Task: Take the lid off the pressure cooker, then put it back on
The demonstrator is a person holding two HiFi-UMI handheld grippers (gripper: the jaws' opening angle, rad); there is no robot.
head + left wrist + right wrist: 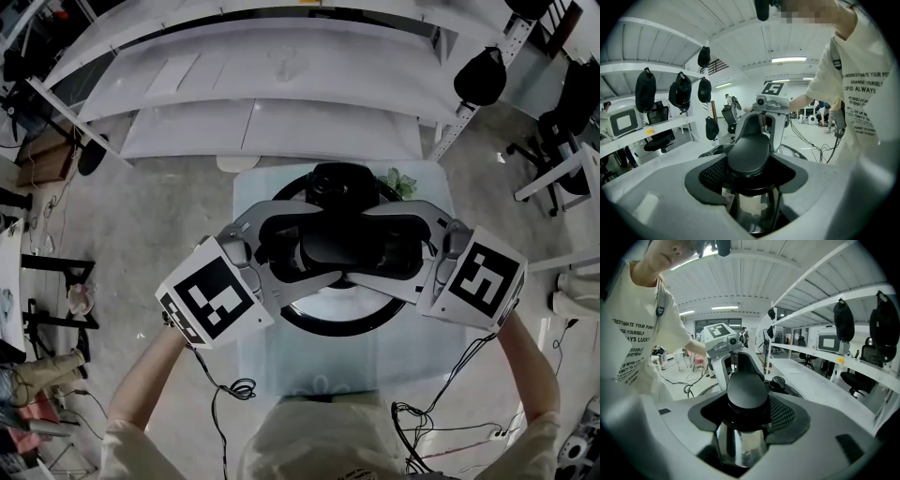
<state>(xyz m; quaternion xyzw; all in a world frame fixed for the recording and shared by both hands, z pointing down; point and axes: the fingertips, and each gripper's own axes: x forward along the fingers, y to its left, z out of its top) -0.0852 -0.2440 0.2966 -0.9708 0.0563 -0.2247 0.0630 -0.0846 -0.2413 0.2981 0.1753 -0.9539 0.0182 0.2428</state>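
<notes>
- Grips one end of the long black handle (pixel 749 150) with the left gripper (pixel 750 176), jaws closed on it but wide apart because the handle is fat.
- Grips the other end the same way with the right gripper (pixel 743 411), likely to share the weight and keep things level.
- Shows the handle in the middle of the head view, on top of the round lid (pixel 328 323).
- Keeps the lid over the small white table (pixel 281 370); hard to tell if it is off the pot.
</notes>
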